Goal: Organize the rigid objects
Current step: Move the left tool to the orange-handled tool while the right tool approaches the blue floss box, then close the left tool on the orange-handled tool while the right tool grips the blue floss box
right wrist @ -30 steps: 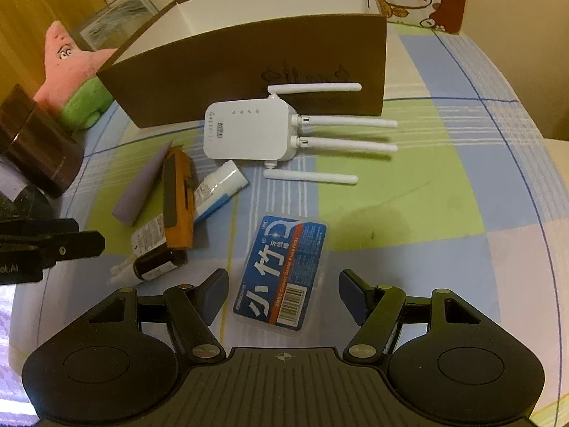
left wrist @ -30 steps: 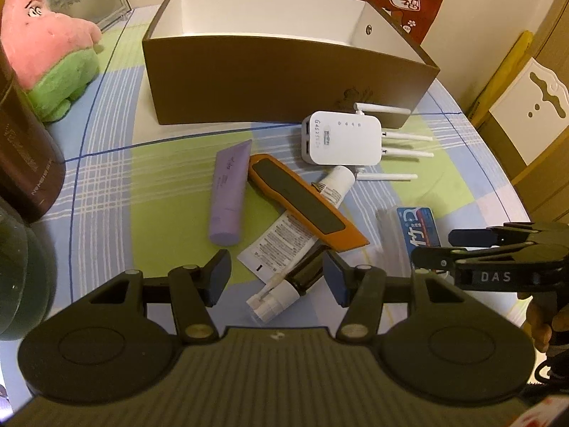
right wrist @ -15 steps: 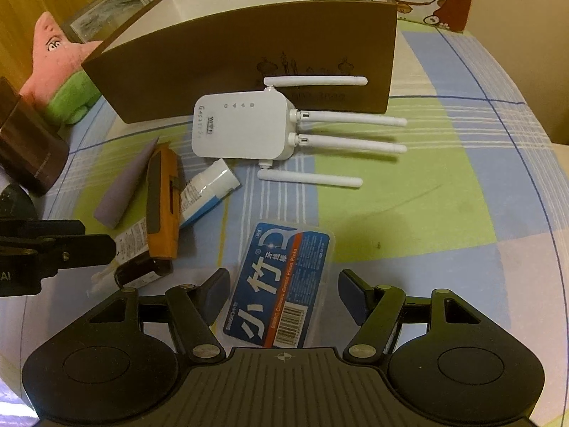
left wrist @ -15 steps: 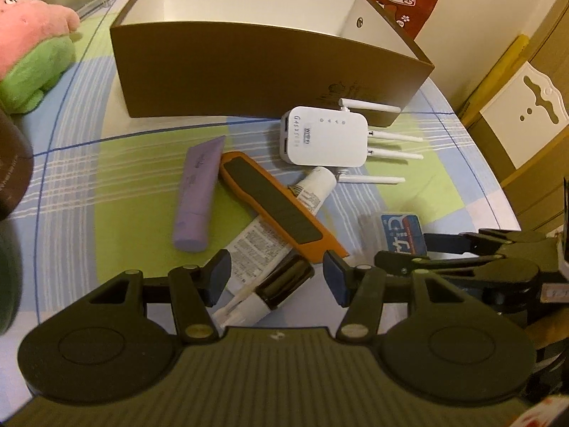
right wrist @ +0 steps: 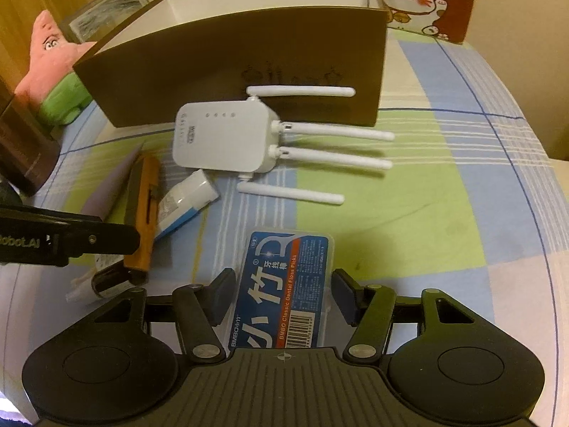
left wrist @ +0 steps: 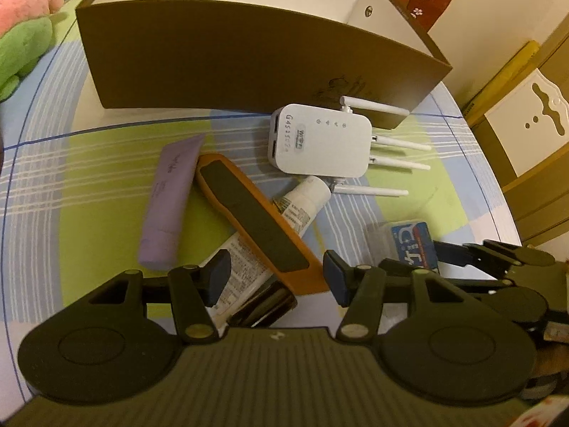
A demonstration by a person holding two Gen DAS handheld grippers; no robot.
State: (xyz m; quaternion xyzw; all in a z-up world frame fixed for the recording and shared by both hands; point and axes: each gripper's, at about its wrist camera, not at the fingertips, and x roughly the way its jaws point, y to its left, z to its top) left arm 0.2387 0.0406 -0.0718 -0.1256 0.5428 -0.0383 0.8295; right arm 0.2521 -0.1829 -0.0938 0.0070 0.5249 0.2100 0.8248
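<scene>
Now the spread right gripper (right wrist: 284,293) straddles the floss box (right wrist: 282,291).

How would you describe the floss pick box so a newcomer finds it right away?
Start at the big brown box and come forward past the white router with its four antennas. The floss pick box lies nearest, between the open right gripper fingers: clear, flat, with the only blue-and-orange label.
</scene>
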